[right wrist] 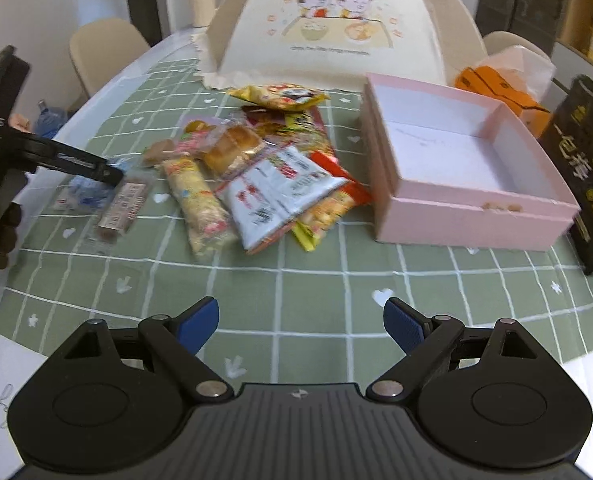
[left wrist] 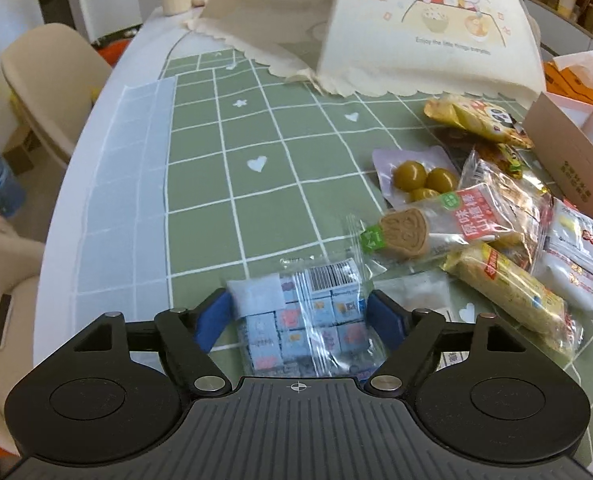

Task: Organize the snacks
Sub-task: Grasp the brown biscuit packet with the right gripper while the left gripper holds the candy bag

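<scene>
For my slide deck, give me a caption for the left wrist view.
Left gripper straddles a clear bag of blue candy cubes beside the snack pile.

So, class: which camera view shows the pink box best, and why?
The right wrist view. There the pink box shows whole: open top, white inside, all four walls, standing right of the snack pile. The left wrist view catches only one corner of it at the right edge, behind the snacks.

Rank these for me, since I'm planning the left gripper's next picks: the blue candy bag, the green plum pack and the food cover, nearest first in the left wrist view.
1. Blue candy bag, between the left gripper jaws.
2. Green plum pack, ahead to the right.
3. Food cover, at the table's far end.
</scene>
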Available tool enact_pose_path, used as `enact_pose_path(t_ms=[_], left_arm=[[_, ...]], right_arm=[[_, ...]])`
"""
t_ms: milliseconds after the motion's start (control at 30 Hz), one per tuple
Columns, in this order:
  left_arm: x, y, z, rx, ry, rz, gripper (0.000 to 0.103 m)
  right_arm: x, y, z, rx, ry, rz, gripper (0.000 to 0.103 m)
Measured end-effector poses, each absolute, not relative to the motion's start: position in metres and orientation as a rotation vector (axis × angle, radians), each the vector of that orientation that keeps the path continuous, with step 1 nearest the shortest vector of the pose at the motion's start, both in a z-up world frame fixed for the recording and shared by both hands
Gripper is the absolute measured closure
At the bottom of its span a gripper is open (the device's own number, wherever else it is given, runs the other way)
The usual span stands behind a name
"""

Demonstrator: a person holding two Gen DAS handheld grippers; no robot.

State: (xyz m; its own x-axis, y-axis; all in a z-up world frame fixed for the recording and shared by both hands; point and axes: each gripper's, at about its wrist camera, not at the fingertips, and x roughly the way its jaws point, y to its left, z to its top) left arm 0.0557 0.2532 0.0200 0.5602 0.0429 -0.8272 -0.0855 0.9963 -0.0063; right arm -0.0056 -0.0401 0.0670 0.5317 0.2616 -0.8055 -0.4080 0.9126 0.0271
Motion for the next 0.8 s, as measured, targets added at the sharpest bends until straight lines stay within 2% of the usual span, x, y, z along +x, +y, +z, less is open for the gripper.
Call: enact_pose_path(t_ms=[67,100,267,433,567,633,700,800], left_arm=[[0.045,0.256,0.023,-0.066,0.969,0.063,0.037],[0.037,0.258,0.025,-0.078,0.967,0.061,0.038],[-0.033,0.266,0.028,-0.186,0.967,0.052,0.038],[-0.105,0.263,0.036,-0.347,0.947,0.081,0.038],[-0.134,0.249,0.043,-0.409,0.920,0.058,0.039],[-0.138,0.243,0.045,-0.407,0.918,0.038,0.039],[-0.139,0.237,0.046,-0.404,0.922,0.018,0.039],[-0.138,0.224,0.050,-0.400,0.923,-0.013,0.039]], right_arm=[[-0.002,-0.029,0.073,-0.172,0.919,0.428,0.012],[0.001,-0.023,0.077,-0.169,0.914,0.443,0.012],[0.023,0.022,0.081,-0.123,0.944,0.584,0.012],[0.047,0.093,0.065,-0.156,0.997,0.675,0.026],[0.055,0.139,0.047,-0.236,1.028,0.661,0.028],[0.053,0.149,0.038,-0.281,1.040,0.635,0.042],[0.045,0.148,0.043,-0.314,1.042,0.675,0.062],[0.025,0.122,0.055,-0.311,1.050,0.744,0.065]])
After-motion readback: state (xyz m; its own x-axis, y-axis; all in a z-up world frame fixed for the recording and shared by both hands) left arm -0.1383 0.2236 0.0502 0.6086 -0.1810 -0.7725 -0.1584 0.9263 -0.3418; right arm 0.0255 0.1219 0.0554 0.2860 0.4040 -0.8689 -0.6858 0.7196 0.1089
